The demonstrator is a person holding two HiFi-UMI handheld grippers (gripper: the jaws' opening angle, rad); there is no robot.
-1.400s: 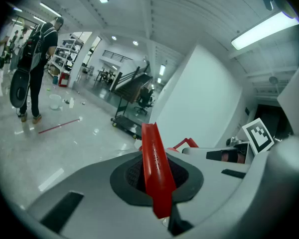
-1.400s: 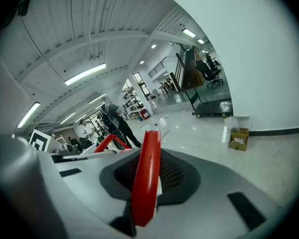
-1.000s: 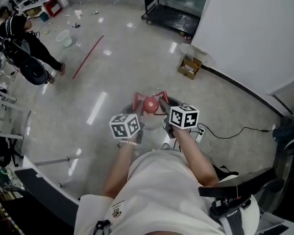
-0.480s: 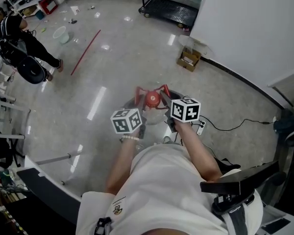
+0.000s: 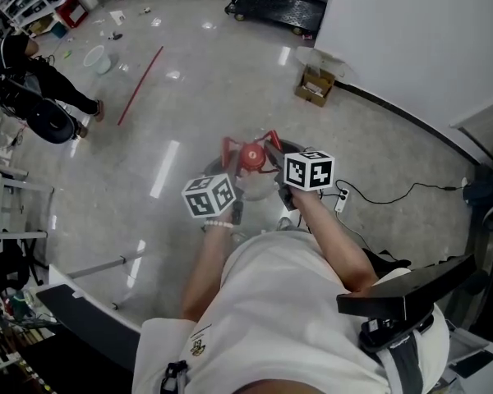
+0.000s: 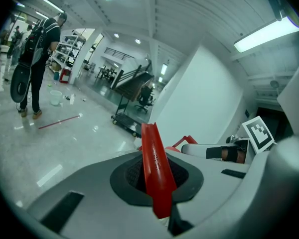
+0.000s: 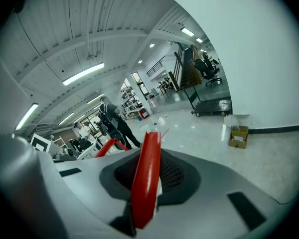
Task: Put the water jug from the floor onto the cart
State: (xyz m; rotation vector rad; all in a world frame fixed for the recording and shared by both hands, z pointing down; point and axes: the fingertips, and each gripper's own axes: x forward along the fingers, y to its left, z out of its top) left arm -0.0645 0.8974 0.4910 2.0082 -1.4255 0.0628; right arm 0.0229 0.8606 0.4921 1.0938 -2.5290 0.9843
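The water jug (image 5: 260,192) is a clear bottle with a red cap (image 5: 251,156) and red handle arms, and it hangs between my two grippers just in front of the person's body. My left gripper (image 5: 232,164) is shut on a red handle arm (image 6: 154,168), which stands upright between its grey jaws. My right gripper (image 5: 274,159) is shut on the other red handle arm (image 7: 145,173). The cart (image 5: 275,6) is a low black platform on wheels by the far wall; it also shows as the cart (image 6: 125,124) and the cart (image 7: 212,106) in the gripper views.
A cardboard box (image 5: 315,86) lies by the white wall. A power strip and black cable (image 5: 343,199) run across the floor at right. A person with a black bag (image 5: 34,84) stands far left, near a white bucket (image 5: 97,58) and a red stick (image 5: 140,84).
The floor, cart and box have slid upward in the head view. Both grippers and the jug keep the same pose and grip.
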